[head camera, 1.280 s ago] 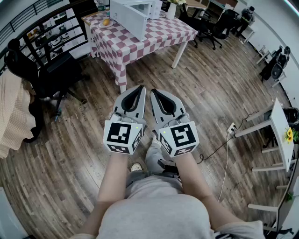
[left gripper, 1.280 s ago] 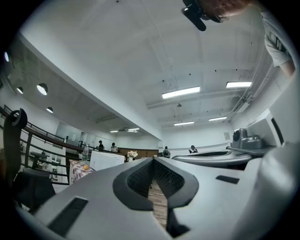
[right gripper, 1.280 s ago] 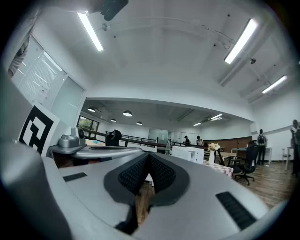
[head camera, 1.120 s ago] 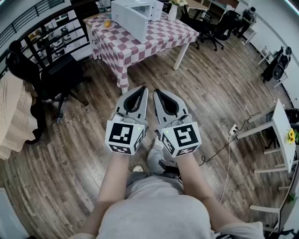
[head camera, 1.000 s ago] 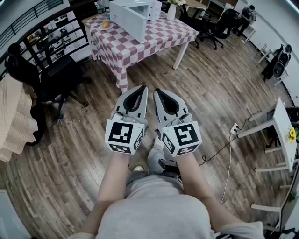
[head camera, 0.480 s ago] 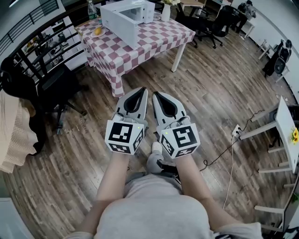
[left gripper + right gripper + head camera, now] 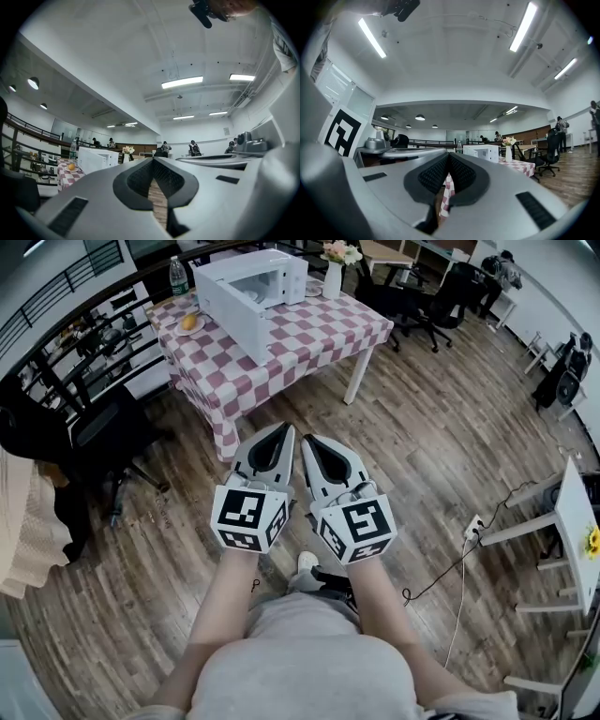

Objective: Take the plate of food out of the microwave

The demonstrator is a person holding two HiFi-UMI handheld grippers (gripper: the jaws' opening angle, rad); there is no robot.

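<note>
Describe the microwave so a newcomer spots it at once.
Look to the table with the red-and-white checked cloth. The microwave stands on it, between a small plate of orange fruit and a flower vase. It is the only large white box there.

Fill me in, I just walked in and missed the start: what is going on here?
A person stands on the wooden floor holding the left gripper and right gripper side by side, both shut and empty. Ahead, out of reach, a checkered table carries a white microwave, a small plate with an orange fruit, a bottle and a vase. The microwave is not yet touched.
</note>
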